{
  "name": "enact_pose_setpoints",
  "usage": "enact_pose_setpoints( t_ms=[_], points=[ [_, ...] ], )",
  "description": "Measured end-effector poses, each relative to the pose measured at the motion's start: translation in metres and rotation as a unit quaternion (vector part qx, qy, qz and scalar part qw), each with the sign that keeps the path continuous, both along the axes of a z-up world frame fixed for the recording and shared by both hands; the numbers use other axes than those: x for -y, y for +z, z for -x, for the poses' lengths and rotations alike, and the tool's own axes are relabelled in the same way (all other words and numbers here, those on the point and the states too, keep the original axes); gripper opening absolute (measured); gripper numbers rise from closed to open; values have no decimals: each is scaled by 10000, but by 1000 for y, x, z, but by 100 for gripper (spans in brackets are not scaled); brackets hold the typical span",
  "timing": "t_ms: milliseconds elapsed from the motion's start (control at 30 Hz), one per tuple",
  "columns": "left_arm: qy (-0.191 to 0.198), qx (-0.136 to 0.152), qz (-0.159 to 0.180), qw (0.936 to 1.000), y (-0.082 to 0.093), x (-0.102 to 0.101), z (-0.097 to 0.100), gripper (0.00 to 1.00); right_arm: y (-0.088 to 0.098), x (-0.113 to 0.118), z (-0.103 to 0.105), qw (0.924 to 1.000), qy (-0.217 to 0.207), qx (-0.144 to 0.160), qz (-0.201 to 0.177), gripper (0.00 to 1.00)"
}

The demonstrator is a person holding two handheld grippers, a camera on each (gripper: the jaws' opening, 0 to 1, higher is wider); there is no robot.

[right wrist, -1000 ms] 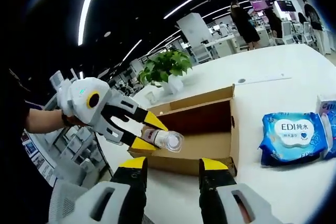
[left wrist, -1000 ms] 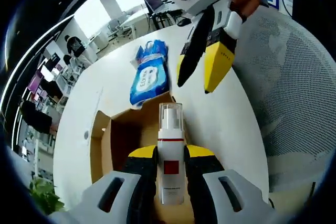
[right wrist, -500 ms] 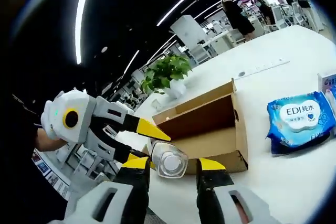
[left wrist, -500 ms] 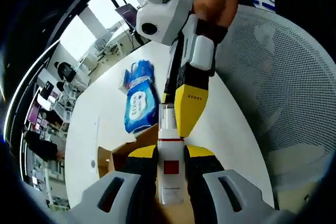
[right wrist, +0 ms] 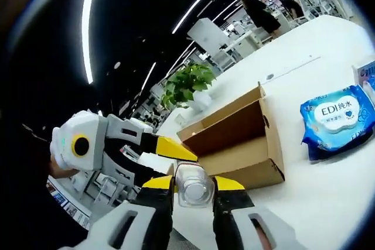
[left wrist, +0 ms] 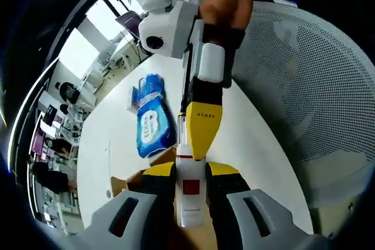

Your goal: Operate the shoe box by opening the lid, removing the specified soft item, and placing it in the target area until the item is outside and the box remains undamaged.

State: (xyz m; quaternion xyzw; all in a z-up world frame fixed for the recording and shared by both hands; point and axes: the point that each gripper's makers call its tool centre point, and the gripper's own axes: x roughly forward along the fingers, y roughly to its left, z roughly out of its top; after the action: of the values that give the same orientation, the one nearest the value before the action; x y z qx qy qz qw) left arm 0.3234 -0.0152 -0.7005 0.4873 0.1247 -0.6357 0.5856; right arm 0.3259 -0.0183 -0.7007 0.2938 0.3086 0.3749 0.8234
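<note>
A white foam-pump bottle (left wrist: 190, 203) with a red square on its label stands between my left gripper's (left wrist: 190, 171) jaws, which are shut on its body. In the left gripper view my right gripper (left wrist: 200, 144) comes down from above, held by a hand, its yellow jaws closing over the bottle's clear cap. In the right gripper view the clear cap (right wrist: 194, 188) fills the gap of my right gripper (right wrist: 193, 182), with both jaws against it. The left gripper (right wrist: 176, 168) reaches in from the left. Behind stands the open cardboard shoe box (right wrist: 234, 139).
A blue wipes pack (right wrist: 337, 118) lies on the white table (right wrist: 304, 191) right of the box, also seen as the wipes pack (left wrist: 153, 126). A potted plant (right wrist: 187, 83) stands behind the box. A grey mesh chair (left wrist: 304, 103) sits beside the table edge.
My right gripper has moved in onto the bottle's cap and its jaws have narrowed around it. The left gripper has lifted the bottle away from the box.
</note>
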Motion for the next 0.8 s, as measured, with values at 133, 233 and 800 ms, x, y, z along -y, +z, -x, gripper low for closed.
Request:
enact_pose_setpoints(
  t_ms=[133, 233, 800],
  points=[
    [-93, 103, -107, 9998, -6, 1, -1, 20, -2, -1, 3, 9999, 27, -27, 106, 18],
    [-145, 118, -155, 9997, -10, 1, 0, 20, -3, -3, 9, 9999, -42, -153, 37, 17],
    [259, -246, -253, 9990, -27, -10, -2, 29, -14, 12, 10, 9988, -205, -414, 140, 17]
  ],
)
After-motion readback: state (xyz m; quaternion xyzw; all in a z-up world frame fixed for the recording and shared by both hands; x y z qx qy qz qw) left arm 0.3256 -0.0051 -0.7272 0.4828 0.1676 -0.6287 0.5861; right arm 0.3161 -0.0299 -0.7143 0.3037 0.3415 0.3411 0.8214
